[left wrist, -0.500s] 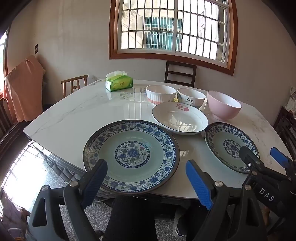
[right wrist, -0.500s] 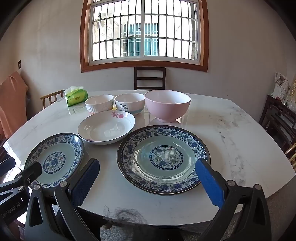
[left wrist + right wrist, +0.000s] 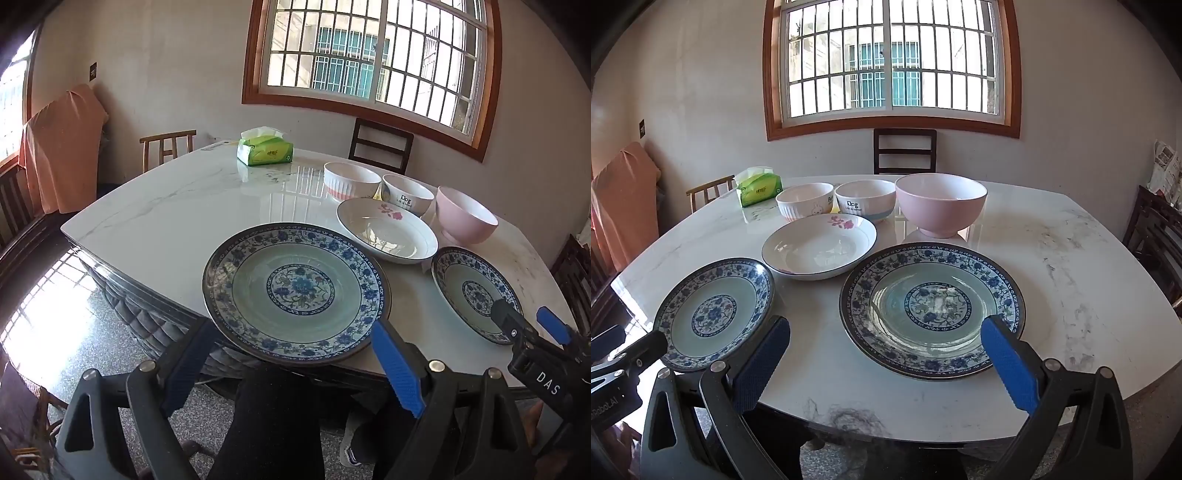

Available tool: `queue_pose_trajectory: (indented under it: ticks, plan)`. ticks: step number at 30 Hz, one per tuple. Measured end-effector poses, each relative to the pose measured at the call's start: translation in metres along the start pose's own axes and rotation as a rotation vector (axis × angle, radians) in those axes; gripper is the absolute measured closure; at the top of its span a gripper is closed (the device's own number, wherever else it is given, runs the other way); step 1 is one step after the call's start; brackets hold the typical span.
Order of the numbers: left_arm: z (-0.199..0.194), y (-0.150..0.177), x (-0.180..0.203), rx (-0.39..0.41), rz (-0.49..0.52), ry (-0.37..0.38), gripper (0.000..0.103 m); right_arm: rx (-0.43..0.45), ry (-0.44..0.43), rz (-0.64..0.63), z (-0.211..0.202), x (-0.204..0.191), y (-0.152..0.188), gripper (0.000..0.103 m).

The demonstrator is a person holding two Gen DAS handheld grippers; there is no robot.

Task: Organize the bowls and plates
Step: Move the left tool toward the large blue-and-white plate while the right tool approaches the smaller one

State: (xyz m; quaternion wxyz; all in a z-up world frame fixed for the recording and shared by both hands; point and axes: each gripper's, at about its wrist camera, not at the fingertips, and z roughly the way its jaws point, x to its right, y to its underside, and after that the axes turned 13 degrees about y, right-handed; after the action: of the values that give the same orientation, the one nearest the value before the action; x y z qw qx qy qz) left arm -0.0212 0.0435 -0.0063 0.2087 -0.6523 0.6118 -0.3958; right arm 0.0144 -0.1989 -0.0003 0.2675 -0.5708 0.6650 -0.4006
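Two blue-patterned plates lie at the near edge of the marble table (image 3: 166, 218): the left plate (image 3: 295, 291) (image 3: 714, 314) overhangs the edge, the right plate (image 3: 472, 291) (image 3: 931, 310) lies fully on the table. Behind them sit a white flower plate (image 3: 386, 234) (image 3: 818, 245), a ribbed white bowl (image 3: 351, 181) (image 3: 803, 201), a "Dog" bowl (image 3: 406, 194) (image 3: 864, 199) and a pink bowl (image 3: 465, 221) (image 3: 940, 203). My left gripper (image 3: 291, 354) is open at the left plate's near rim. My right gripper (image 3: 886, 354) is open over the right plate's near rim.
A green tissue pack (image 3: 264, 151) (image 3: 759, 186) lies at the table's far left. Wooden chairs (image 3: 380, 147) stand around the table. An orange cloth (image 3: 59, 147) hangs at the left wall. A dark smudge (image 3: 853, 417) marks the near table edge.
Both grippers have moved forward toward the plates. The left view has swung left and closer to the left plate. The dishes have not moved.
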Motion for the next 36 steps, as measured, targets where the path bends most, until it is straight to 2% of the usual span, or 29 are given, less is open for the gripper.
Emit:
queue_pose_trajectory:
  ticks: [6,12,36]
  plan:
    - [0.008,0.001,-0.007,-0.045,-0.031,0.009,0.014,-0.012,-0.052,-0.017,-0.001,-0.005,0.001,0.0]
    - [0.009,0.003,-0.006,-0.052,-0.019,0.01,0.014,-0.017,-0.079,-0.03,-0.002,-0.009,0.002,0.0]
    - [0.024,-0.004,-0.022,-0.074,0.011,-0.061,0.014,-0.105,-0.316,-0.078,0.006,-0.038,-0.004,0.0]
